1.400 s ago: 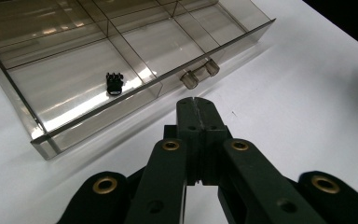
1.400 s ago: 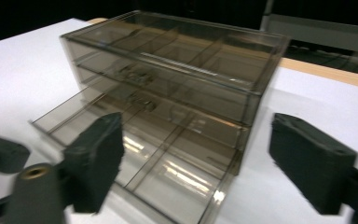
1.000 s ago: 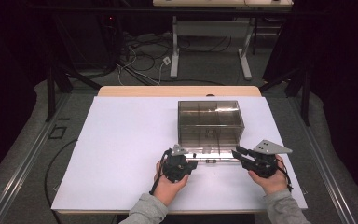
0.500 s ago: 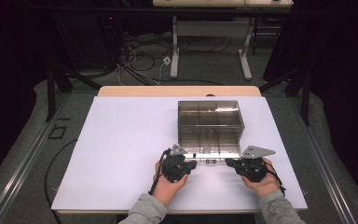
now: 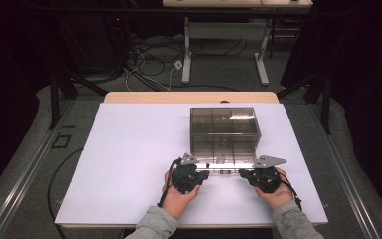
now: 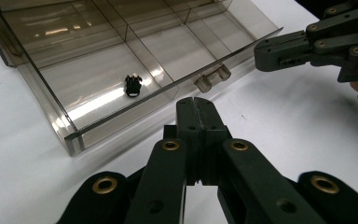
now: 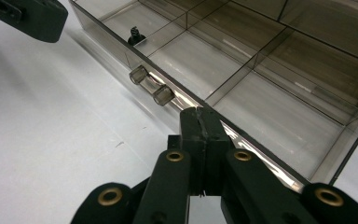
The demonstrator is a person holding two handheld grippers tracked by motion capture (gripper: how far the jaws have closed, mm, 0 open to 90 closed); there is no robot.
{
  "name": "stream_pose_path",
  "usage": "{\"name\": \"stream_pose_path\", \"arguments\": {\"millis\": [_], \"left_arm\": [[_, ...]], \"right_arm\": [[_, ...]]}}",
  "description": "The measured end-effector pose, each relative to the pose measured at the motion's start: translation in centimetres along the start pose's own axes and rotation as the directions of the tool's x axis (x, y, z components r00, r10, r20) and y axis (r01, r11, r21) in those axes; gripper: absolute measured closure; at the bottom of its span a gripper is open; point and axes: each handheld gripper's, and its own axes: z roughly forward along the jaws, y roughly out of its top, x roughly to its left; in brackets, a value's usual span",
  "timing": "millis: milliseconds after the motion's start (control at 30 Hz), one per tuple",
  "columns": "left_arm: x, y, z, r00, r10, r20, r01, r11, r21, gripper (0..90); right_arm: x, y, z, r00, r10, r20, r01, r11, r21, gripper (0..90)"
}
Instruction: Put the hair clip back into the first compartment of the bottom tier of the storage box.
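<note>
Clear compartment drawer (image 5: 222, 158): pulled out of its smoky case (image 5: 223, 122) on the tabletop (image 5: 129, 149). Right gripper (image 5: 242, 174), clenched empty, has dropped to the drawer's front wall since a second ago; left gripper (image 5: 206, 174) clenched likewise. Push-in looks imminent.

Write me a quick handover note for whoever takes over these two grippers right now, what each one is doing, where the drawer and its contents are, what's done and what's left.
Left gripper: jaws shut, empty, tips just short of the drawer front, near the clear handle.
Right gripper: jaws shut, empty, tips at the same front wall, to the handle's right in the high view.
Drawer: pulled out of the clear box toward the person, resting on the white table.
Contents: one small black part in a front compartment; the other compartments I can see look empty.
Done: drawer open.
Left: probably push it shut with both tips, evenly so it doesn't skew.
</note>
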Motion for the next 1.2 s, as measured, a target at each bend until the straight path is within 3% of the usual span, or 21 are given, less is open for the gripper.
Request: {"name": "stream_pose_path", "arguments": {"millis": [333,767,1000,1200], "left_arm": [[1.0,0.0,0.9,0.9994,-0.020,-0.028,0.021,0.9995,0.022,90.0],[2.1,0.2,1.2,0.9974,-0.036,-0.062,0.037,0.9992,0.017,90.0],[2.8,0.5,1.2,0.9955,-0.023,-0.092,0.024,0.9996,0.016,90.0],[3.2,0.8,1.4,0.9941,-0.043,-0.099,0.044,0.9990,0.011,90.0]], "right_arm": [[-0.3,-0.1,0.4,0.9999,0.005,0.014,-0.005,1.000,-0.008,90.0],[-1.3,0.0,0.6,0.9978,0.027,0.060,-0.026,0.999,-0.019,90.0],[-1.8,-0.1,0.7,0.9951,0.040,0.090,-0.038,0.999,-0.020,90.0],[-2.5,-0.2,0.7,0.9930,0.054,0.105,-0.051,0.998,-0.023,90.0]]}}
